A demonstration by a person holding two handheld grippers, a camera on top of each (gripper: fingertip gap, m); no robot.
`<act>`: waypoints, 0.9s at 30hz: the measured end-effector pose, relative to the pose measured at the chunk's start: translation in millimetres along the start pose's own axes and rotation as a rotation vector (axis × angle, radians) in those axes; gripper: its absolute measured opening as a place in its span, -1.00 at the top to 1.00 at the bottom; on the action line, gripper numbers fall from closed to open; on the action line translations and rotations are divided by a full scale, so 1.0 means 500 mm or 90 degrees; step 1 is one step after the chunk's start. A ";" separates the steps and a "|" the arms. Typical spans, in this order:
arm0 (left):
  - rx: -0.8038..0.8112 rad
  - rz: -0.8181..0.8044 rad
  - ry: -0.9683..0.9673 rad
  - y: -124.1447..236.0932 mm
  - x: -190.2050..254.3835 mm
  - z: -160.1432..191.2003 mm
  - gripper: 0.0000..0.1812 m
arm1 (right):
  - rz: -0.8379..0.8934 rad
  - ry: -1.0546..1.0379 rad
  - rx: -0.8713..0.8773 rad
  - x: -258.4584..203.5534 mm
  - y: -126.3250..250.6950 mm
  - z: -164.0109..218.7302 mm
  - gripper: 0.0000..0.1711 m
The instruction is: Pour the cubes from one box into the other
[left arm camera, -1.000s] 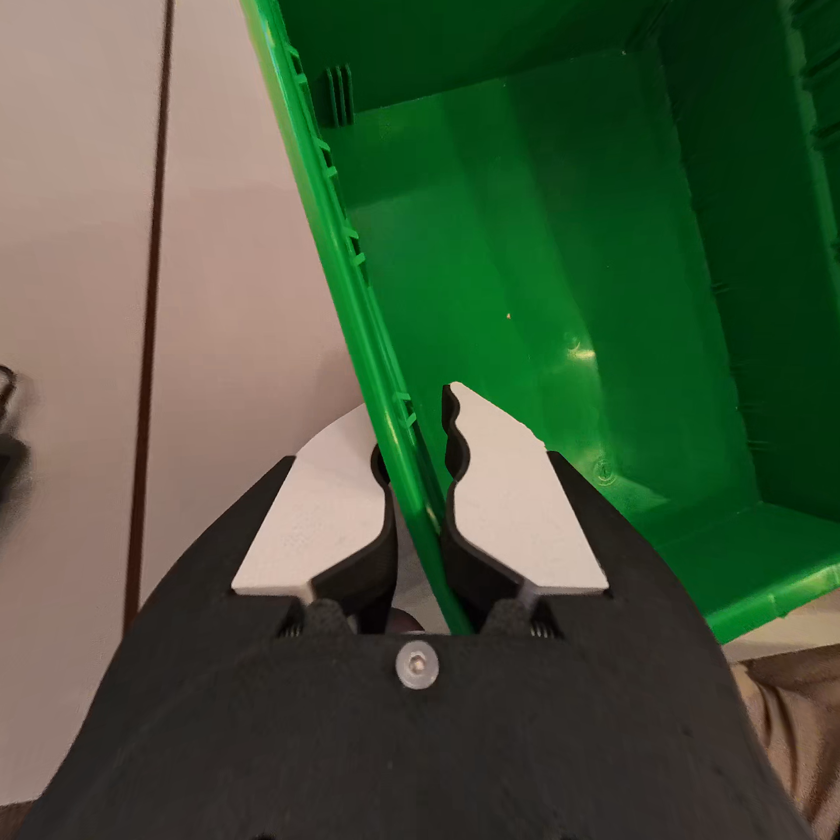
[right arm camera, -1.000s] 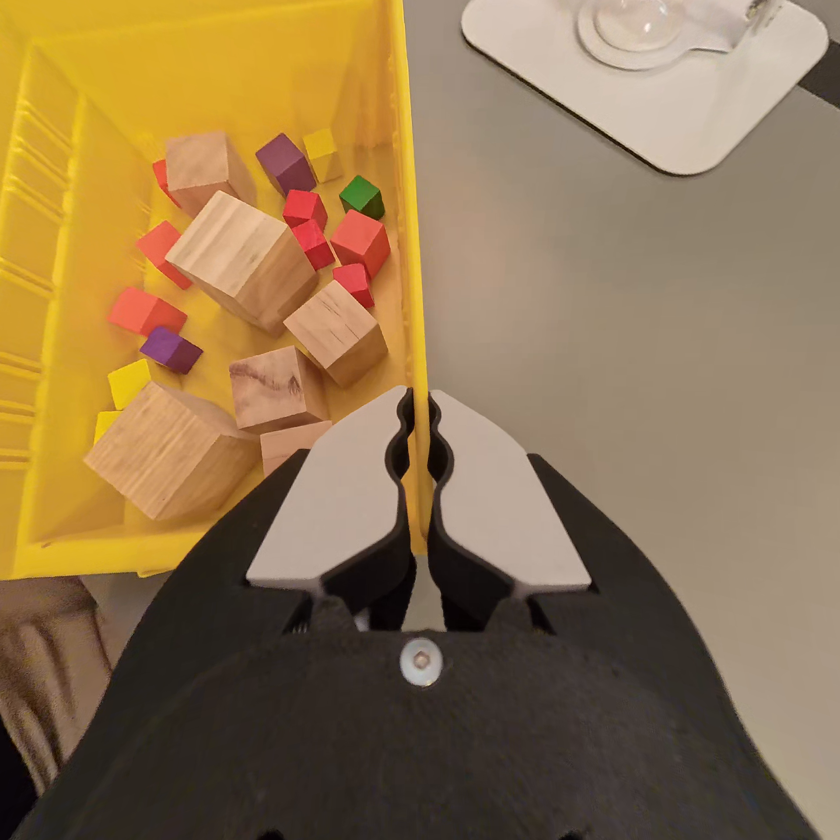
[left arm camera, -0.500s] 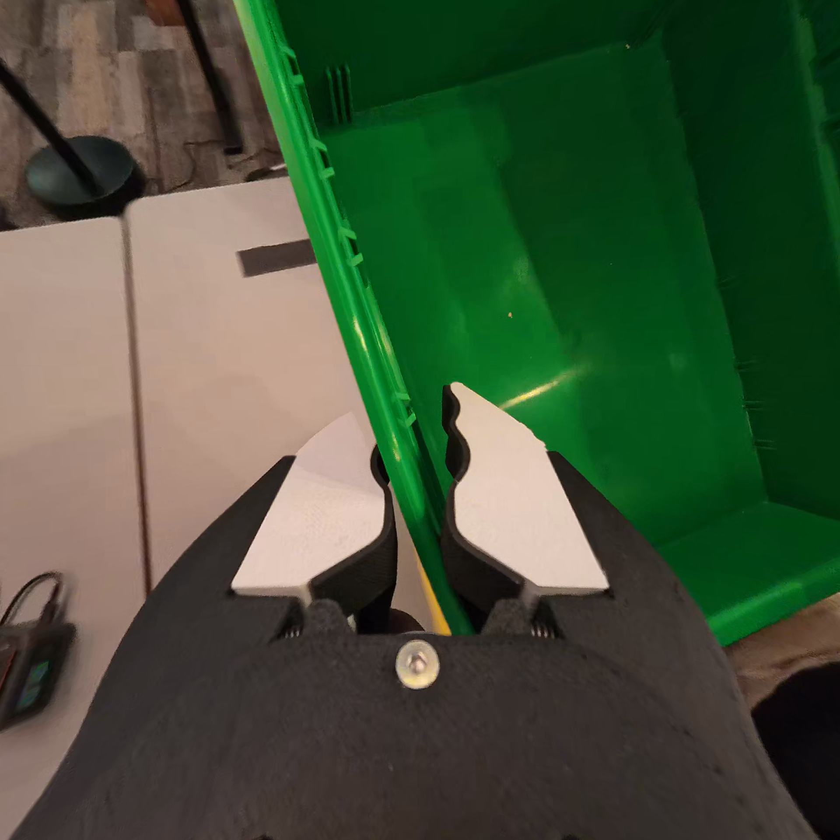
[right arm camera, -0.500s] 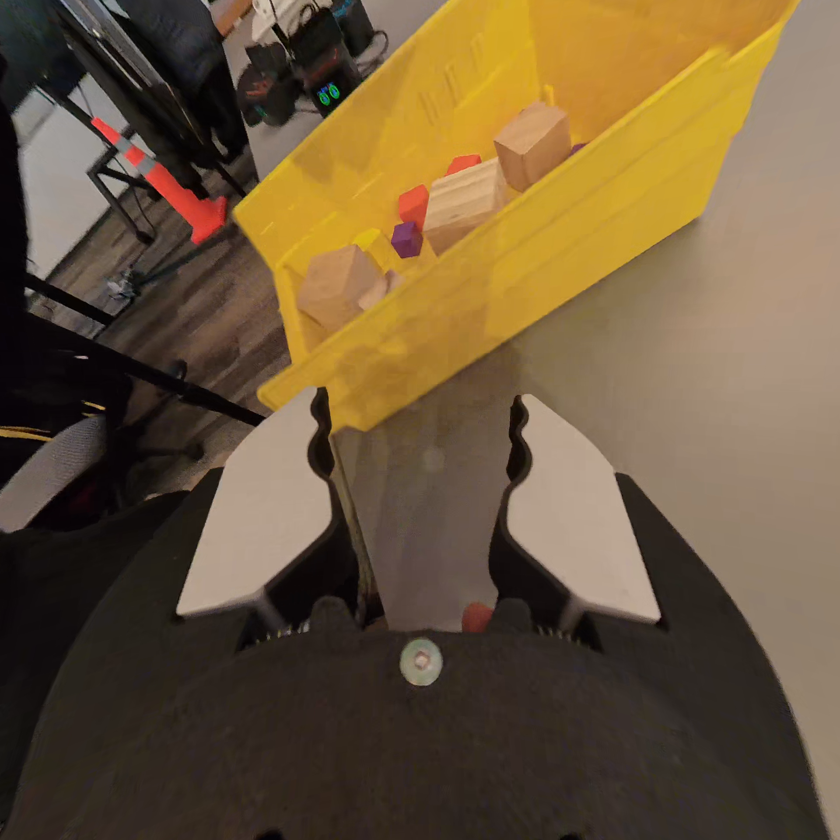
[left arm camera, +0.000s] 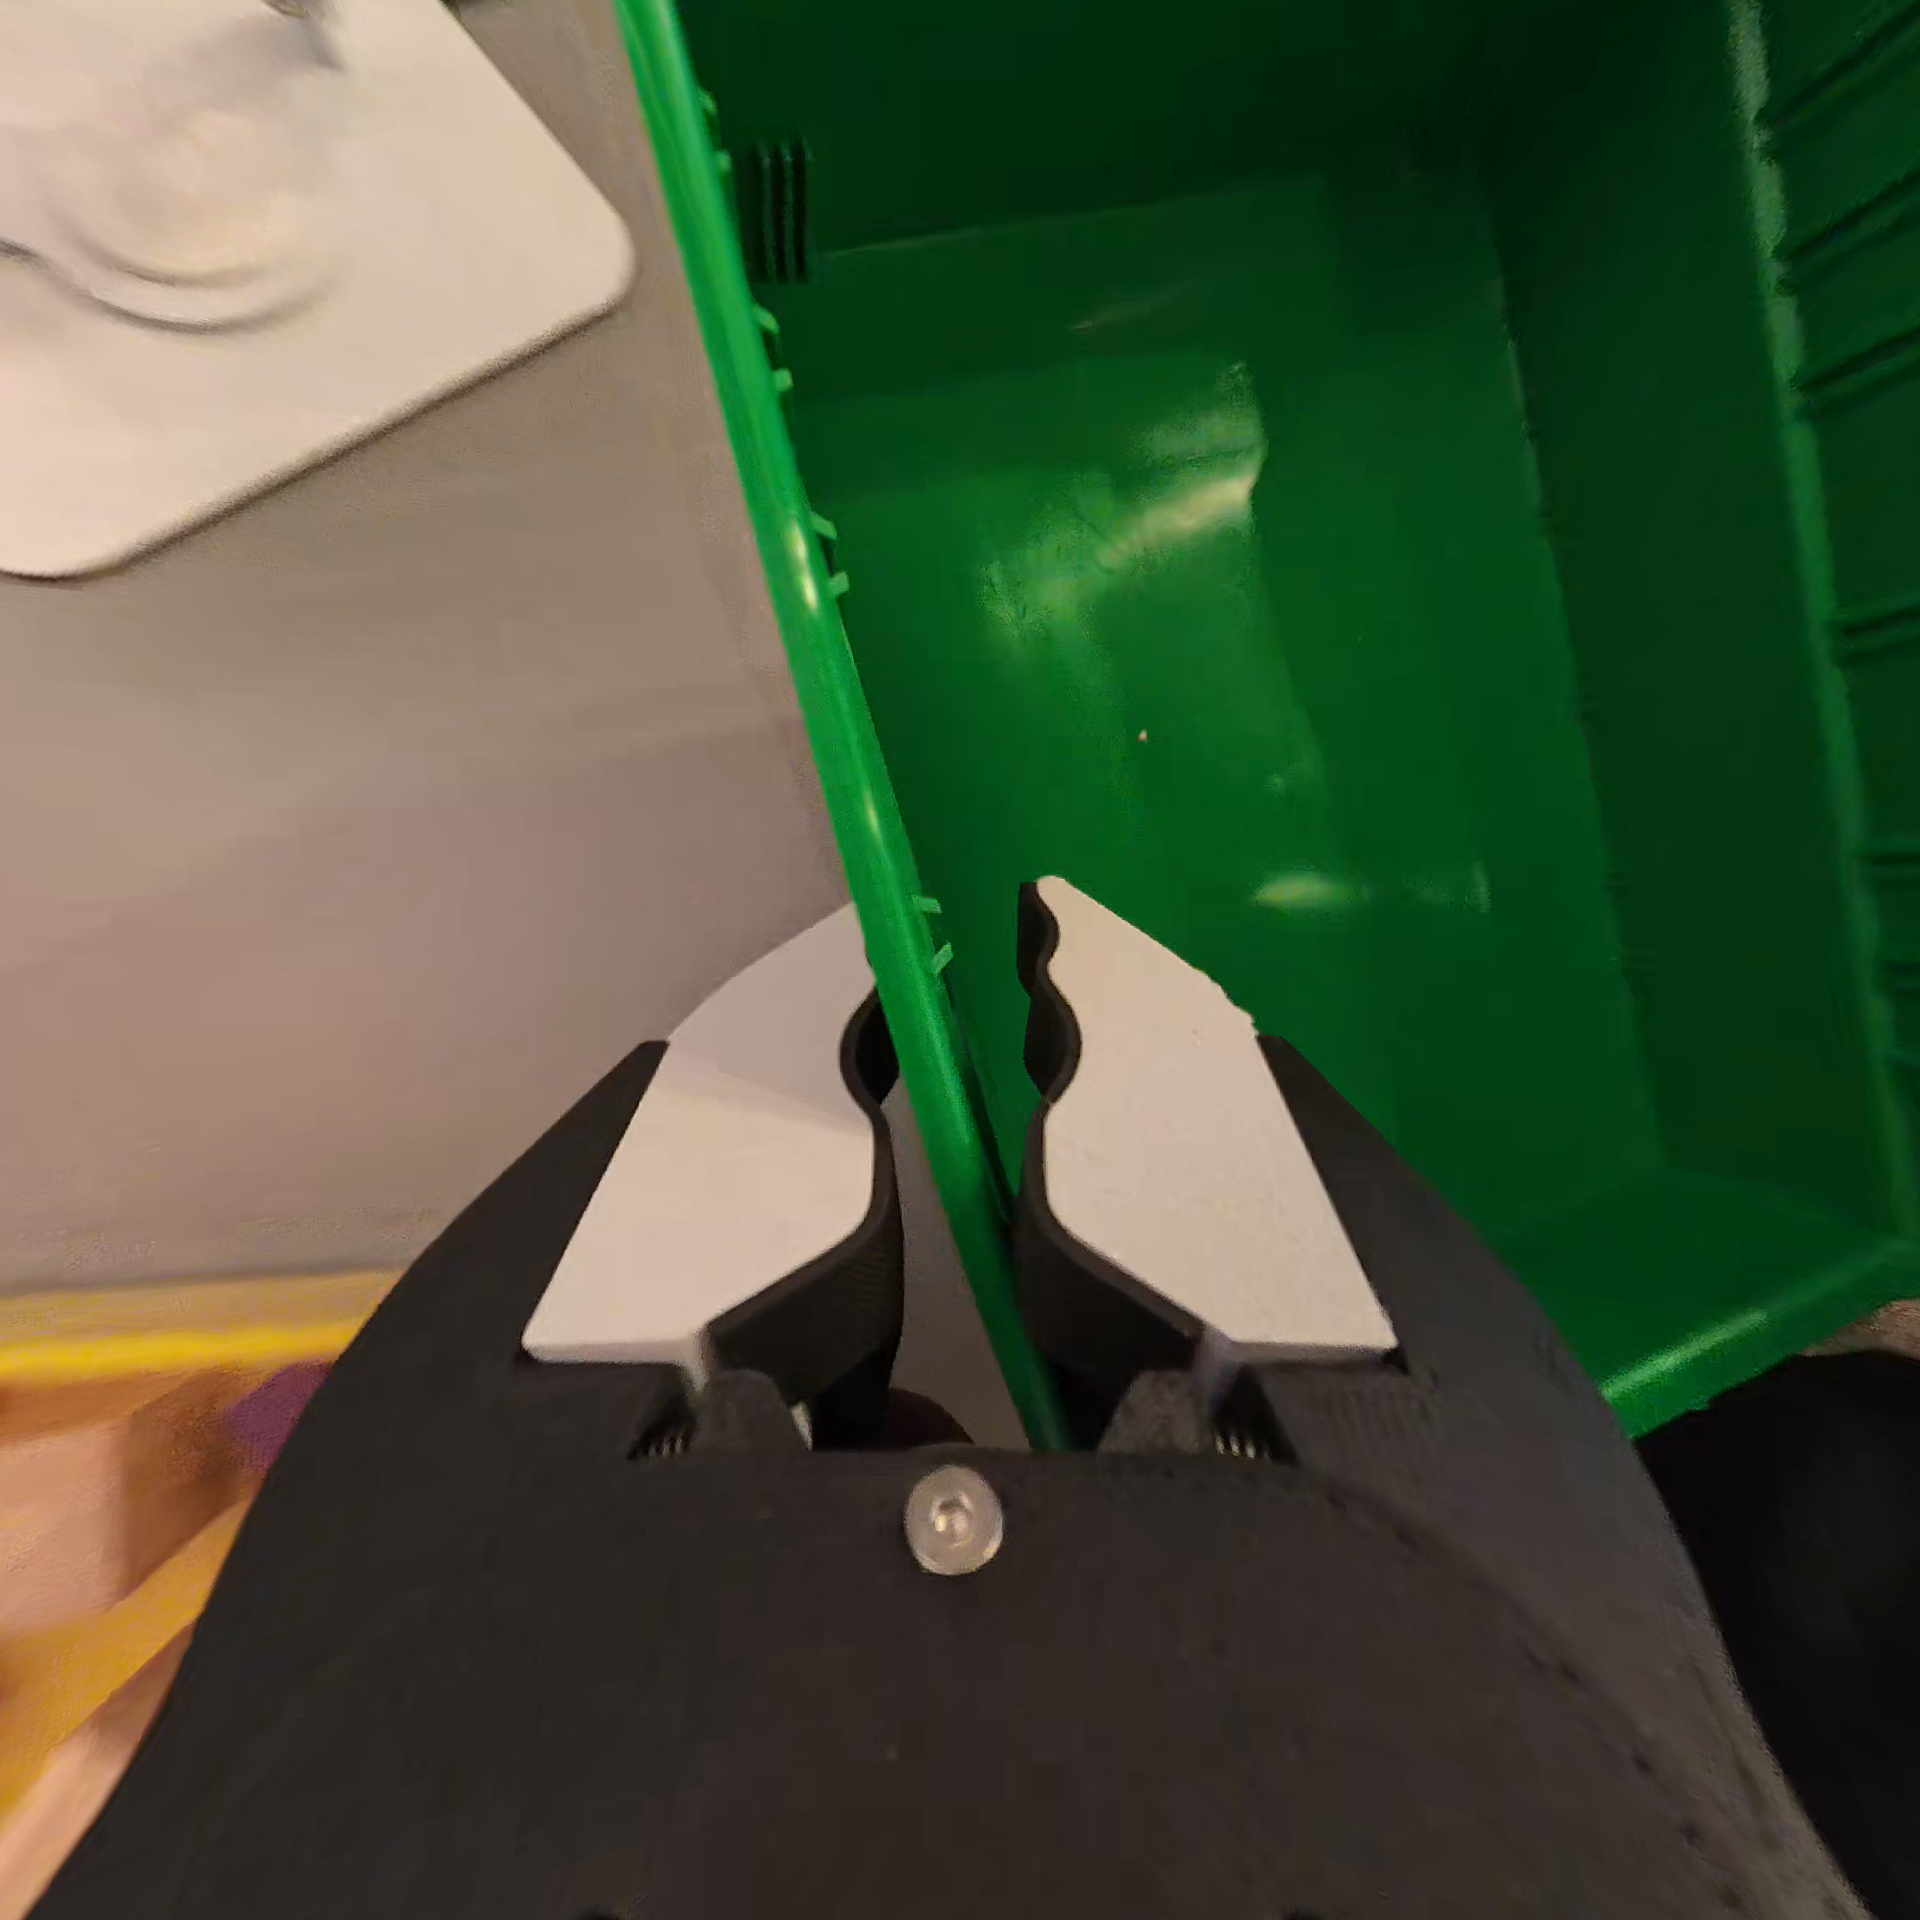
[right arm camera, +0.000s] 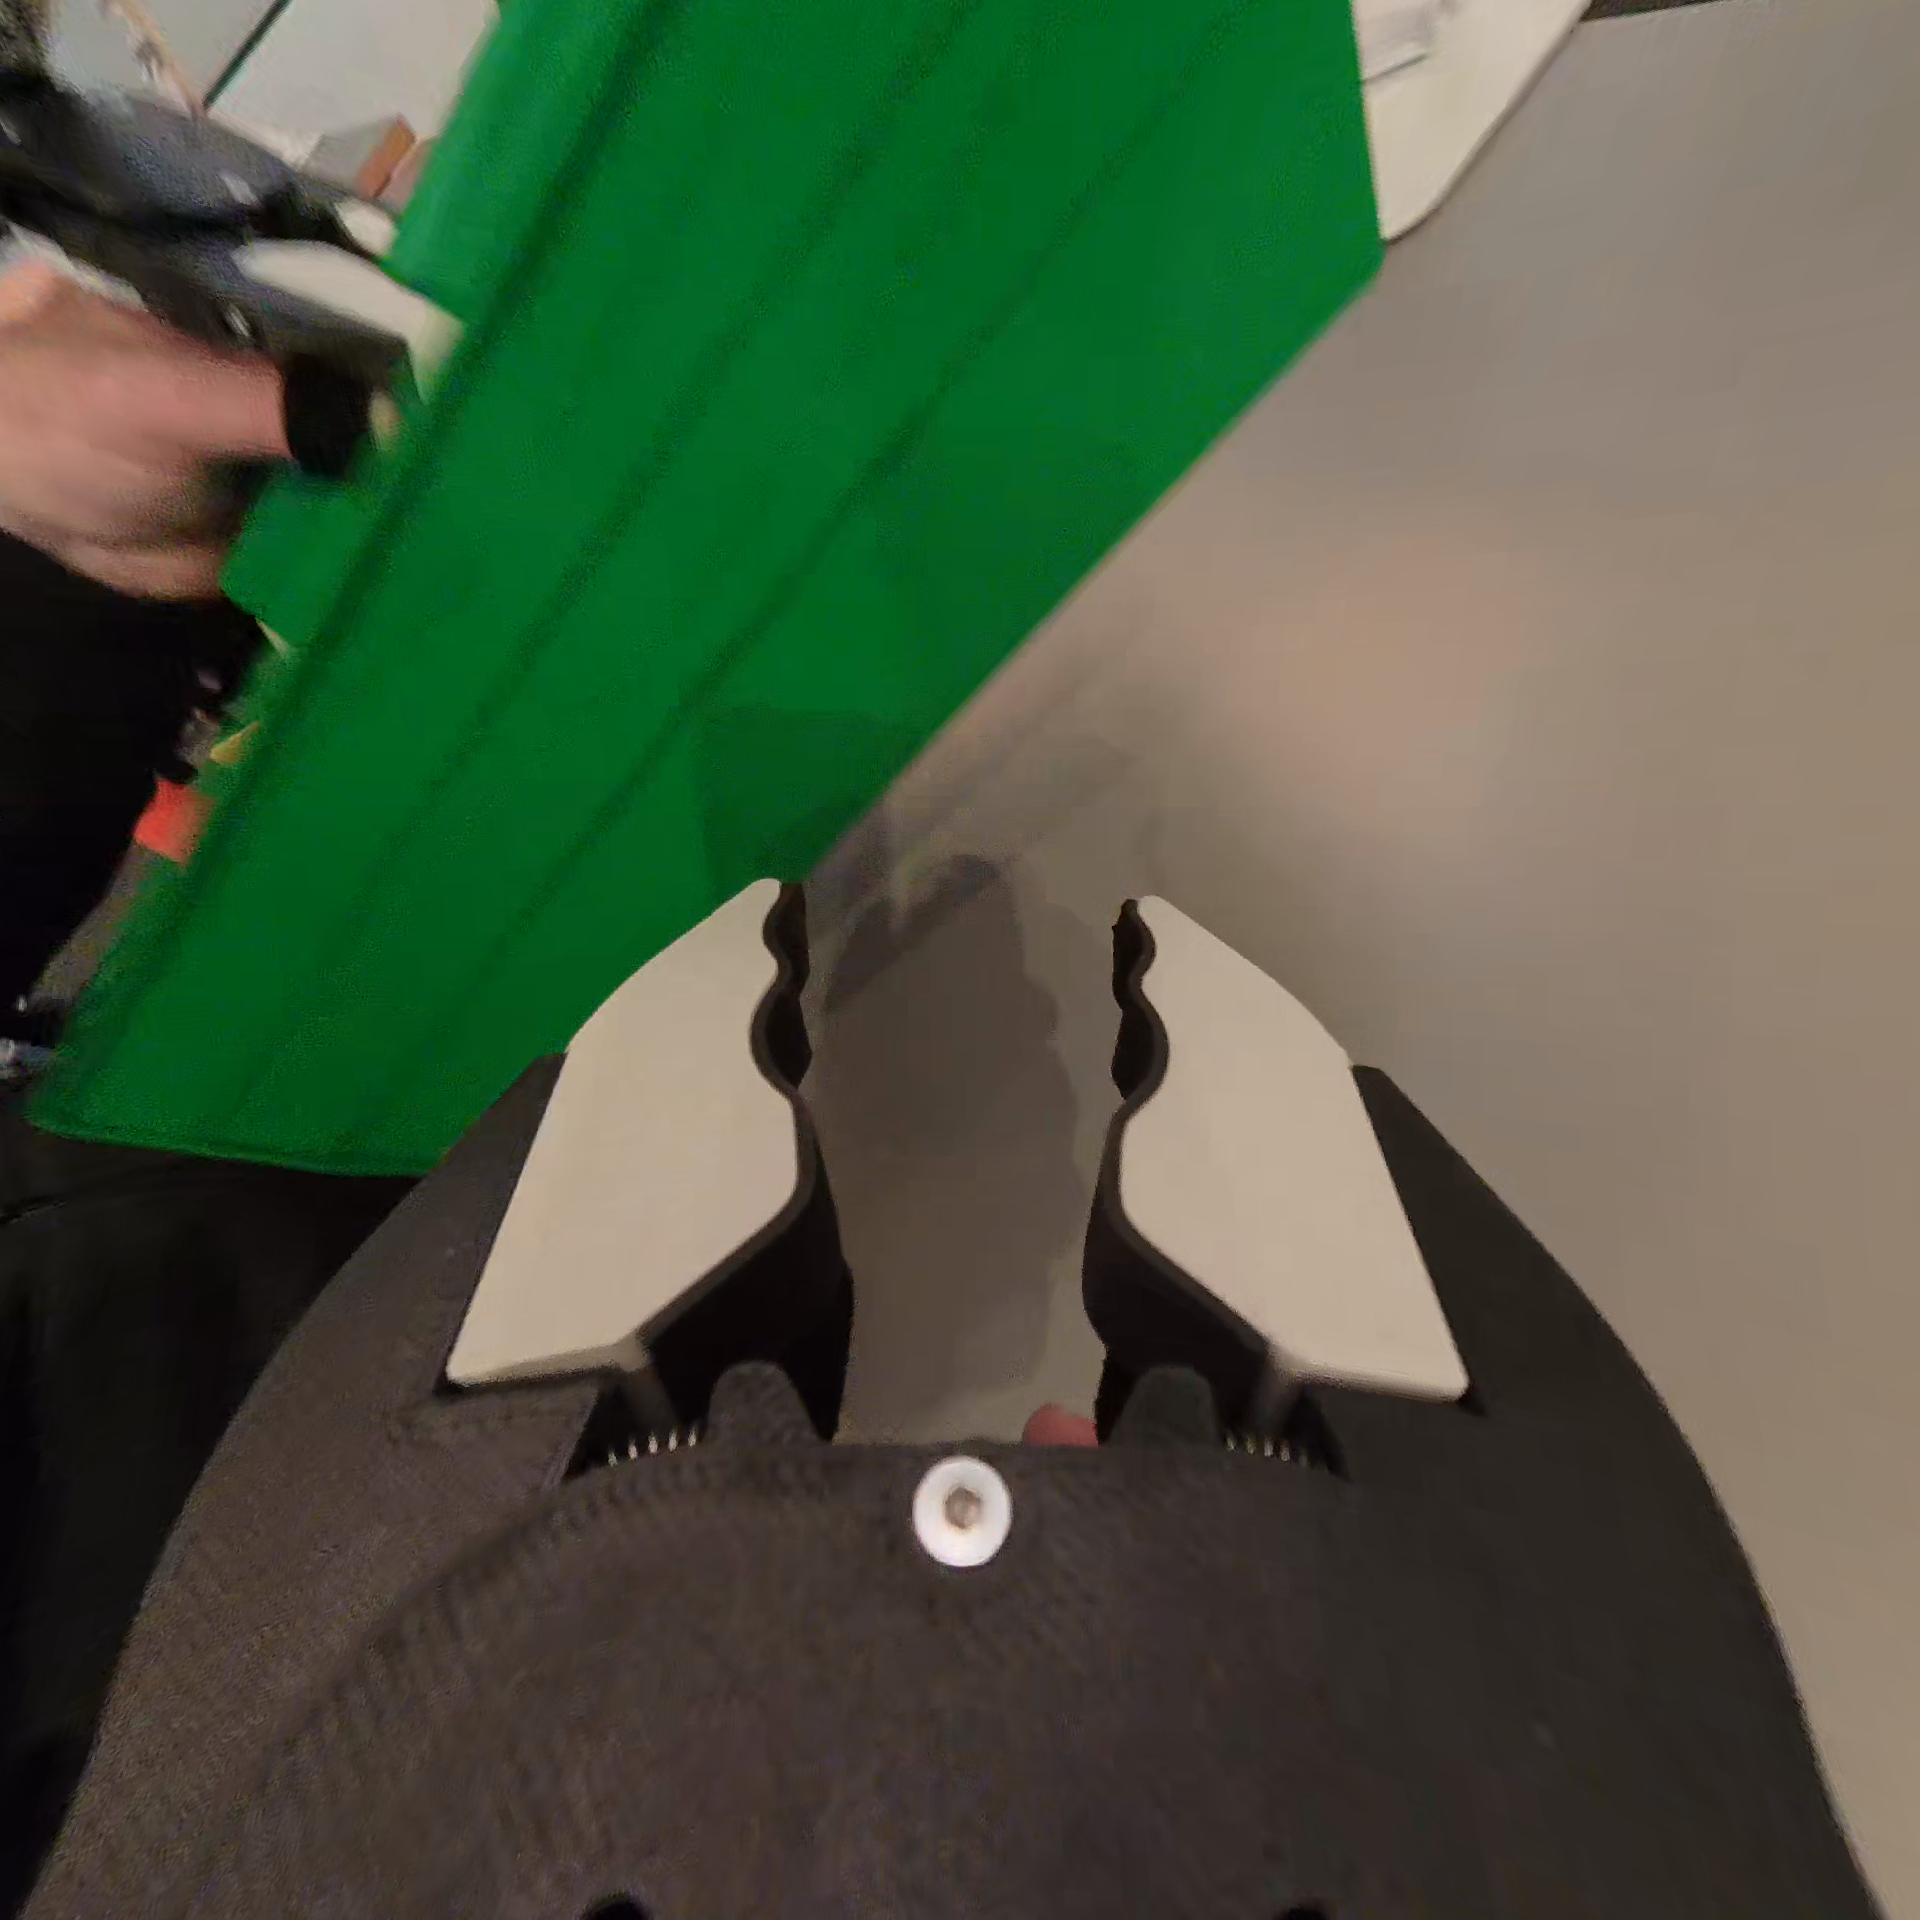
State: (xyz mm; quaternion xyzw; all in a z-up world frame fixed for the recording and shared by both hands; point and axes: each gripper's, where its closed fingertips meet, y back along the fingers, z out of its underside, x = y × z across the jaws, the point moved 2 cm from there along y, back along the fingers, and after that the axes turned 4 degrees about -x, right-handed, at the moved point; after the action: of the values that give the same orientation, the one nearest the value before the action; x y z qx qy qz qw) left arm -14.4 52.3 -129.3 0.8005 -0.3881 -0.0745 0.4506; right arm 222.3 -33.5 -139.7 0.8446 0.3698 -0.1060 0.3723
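My left gripper (left arm camera: 951,914) is shut on the side wall of the green box (left arm camera: 1247,727) and holds it lifted and tilted. The inside of the box is empty. Below it at the lower left, blurred, is the yellow box (left arm camera: 156,1351) with wooden and purple cubes (left arm camera: 281,1392) in it. My right gripper (right arm camera: 956,899) is open and empty over the grey table (right arm camera: 1455,727). The right wrist view shows the green box's outer side (right arm camera: 831,416) just left of the gripper, with a hand (right arm camera: 104,447) and the left gripper at its far edge.
A white mat (left arm camera: 260,343) with a clear rounded object lies on the grey table beyond the boxes; its corner shows in the right wrist view (right arm camera: 1455,135). Small red and yellow bits (right arm camera: 177,810) show left of the green box. A dark-clothed person is at the left.
My right gripper opened and let go of the yellow box, then swung away and now faces the green box's outside. My left gripper carried the green box over towards the yellow box.
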 end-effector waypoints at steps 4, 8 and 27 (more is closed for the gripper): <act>-0.057 0.008 0.013 -0.140 0.048 0.028 0.75 | 0.043 -0.026 0.029 0.056 0.057 0.010 0.38; -0.086 0.004 0.039 -0.217 0.052 0.045 0.70 | 0.047 -0.032 0.019 0.057 0.057 0.025 0.32; -0.277 -0.341 -0.120 0.168 -0.173 0.351 0.34 | 0.146 0.171 -0.095 -0.033 -0.030 0.044 0.21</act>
State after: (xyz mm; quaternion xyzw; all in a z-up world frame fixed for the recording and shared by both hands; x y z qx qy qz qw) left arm -202.9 -29.2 -186.1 0.7489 -0.1794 -0.3440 0.5373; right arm 202.1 -51.4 -156.0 0.8579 0.3242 0.0785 0.3909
